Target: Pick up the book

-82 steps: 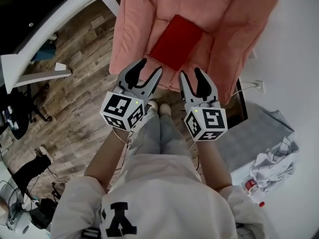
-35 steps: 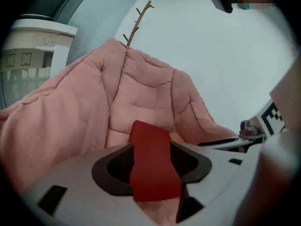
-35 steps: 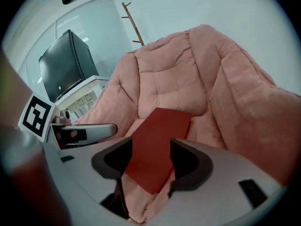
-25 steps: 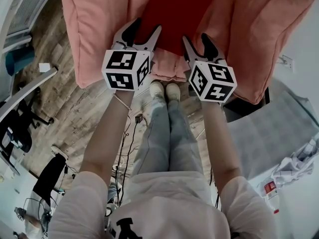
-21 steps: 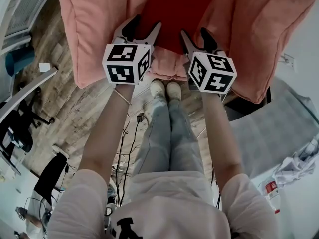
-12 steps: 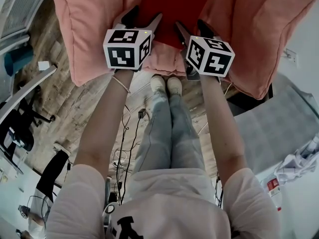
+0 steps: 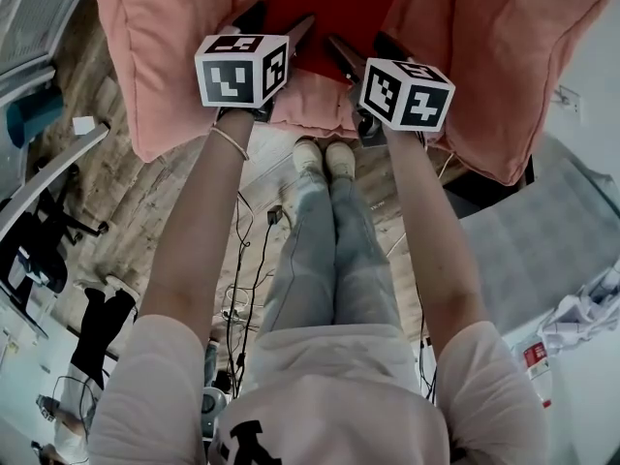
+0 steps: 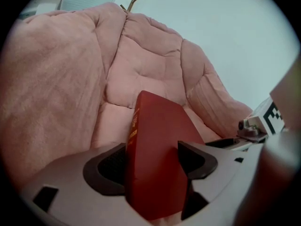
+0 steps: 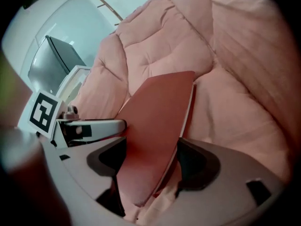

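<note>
A red hardcover book (image 7: 339, 8) lies flat on the seat of a plush pink quilted armchair (image 7: 165, 56), its near edge turned toward the person standing before the chair on the wood-plank floor (image 7: 145, 201). The left gripper (image 7: 276, 22) reaches down over the front of the seat at the book's left near corner. Its grey fingers (image 8: 106, 168) are spreading apart, with the spine, which carries small gilt lettering, standing between them close to both dark pads. The right gripper (image 7: 363, 48) comes in just beside it at the book's right near corner. Its fingers (image 9: 197, 166) are also opening, one on each side of the cover and pale page edge, with a fold of pink cushion showing below. Neither pair is visibly clamped on the book.
</note>
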{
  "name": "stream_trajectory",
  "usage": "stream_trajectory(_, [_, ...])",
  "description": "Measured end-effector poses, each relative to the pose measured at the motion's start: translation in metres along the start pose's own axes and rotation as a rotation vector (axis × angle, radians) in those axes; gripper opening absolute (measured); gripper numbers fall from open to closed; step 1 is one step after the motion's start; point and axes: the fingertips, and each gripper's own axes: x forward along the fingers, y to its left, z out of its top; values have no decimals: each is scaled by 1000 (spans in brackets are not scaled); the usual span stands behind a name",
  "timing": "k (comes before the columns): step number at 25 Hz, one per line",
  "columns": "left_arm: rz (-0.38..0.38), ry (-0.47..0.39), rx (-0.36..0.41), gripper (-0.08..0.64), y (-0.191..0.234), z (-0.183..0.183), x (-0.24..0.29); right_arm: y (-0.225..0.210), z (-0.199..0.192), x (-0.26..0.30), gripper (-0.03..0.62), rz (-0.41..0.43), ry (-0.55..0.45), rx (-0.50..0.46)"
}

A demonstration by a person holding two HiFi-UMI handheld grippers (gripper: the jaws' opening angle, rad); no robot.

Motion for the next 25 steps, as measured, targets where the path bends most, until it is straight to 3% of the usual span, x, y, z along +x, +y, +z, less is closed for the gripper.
stream_trajectory(4, [-14, 9, -41, 337, 1, -8, 6, 0, -8, 7, 337, -18, 20, -16])
stream_trajectory(9, [10, -22, -20, 337, -2, -9, 8, -6, -9, 9, 337, -13, 6, -11])
stream_trajectory(17, [23, -60, -48, 333, -13, -6, -8, 0, -5, -9, 337, -2, -14, -24])
stream_trajectory(25, [15, -107, -127, 317, -31, -7, -31, 5, 0, -35, 337, -32, -9, -20])
